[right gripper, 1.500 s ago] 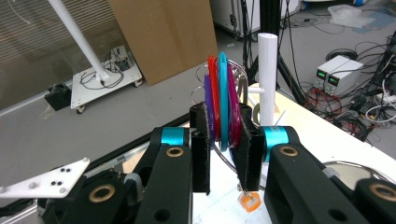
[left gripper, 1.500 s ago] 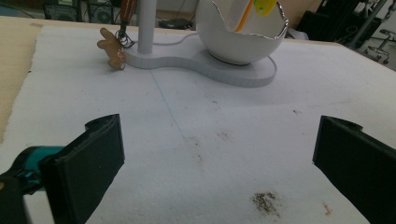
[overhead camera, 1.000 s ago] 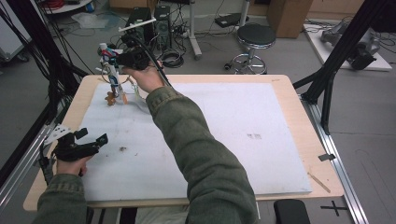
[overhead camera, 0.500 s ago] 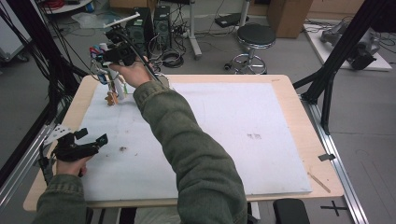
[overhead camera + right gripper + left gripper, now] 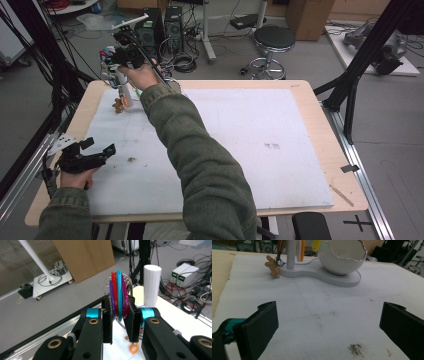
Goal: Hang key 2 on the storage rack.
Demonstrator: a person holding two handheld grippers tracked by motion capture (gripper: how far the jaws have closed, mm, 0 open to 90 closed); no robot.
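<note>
The right gripper's fingers (image 5: 131, 320) are clamped on a bunch of flat coloured tags (image 5: 119, 298) — purple, red, teal, magenta — with metal rings at the top. In the high view that right gripper (image 5: 125, 55) is held up above the white stand (image 5: 122, 90) at the table's far left corner, with the stand's post (image 5: 152, 285) just beyond the tags. The stand carries more hanging tags, a small brown charm (image 5: 272, 267) by its base, and a cracked-egg bowl (image 5: 343, 255) beside the post. The left gripper (image 5: 82, 157) rests well short of the stand, jaws wide apart and holding nothing. I'd say this is the carrying step — tags gripped and in the air. Next calls for lining a ring up with a peg on the stand, then letting go.
</note>
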